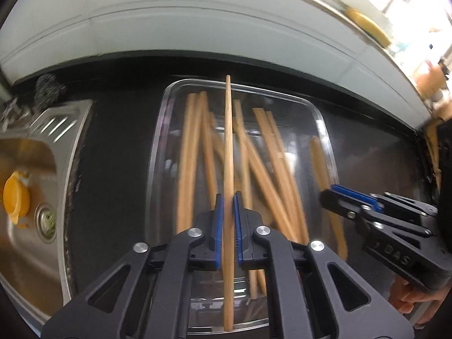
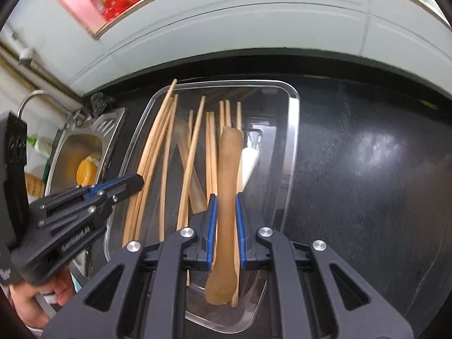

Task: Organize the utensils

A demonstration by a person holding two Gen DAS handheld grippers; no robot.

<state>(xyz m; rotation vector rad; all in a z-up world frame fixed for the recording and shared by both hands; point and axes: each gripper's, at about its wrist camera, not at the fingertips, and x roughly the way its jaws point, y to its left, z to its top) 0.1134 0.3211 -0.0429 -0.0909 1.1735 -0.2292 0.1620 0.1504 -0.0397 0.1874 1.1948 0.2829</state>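
Note:
A clear plastic tray [image 1: 319, 113] on the dark counter holds several wooden chopsticks [image 1: 192, 152]. My left gripper [image 1: 228, 197] is shut on one wooden chopstick [image 1: 228, 130] and holds it above the tray, pointing away. My right gripper [image 2: 226, 200] is shut on a translucent brown spoon [image 2: 227, 163] above the tray [image 2: 292, 141], bowl end toward the camera. A second brown spoon [image 2: 188, 155] and a white spoon [image 2: 248, 161] lie among the chopsticks [image 2: 152, 152]. Each gripper shows in the other's view: the right one [image 1: 329, 197], the left one [image 2: 138, 183].
A steel sink [image 1: 31, 175] with a yellow object [image 1: 15, 200] in it lies left of the tray; a steel scourer [image 1: 46, 90] sits behind it. A white tiled wall [image 1: 197, 22] runs along the back. Dark counter [image 2: 367, 169] extends to the right.

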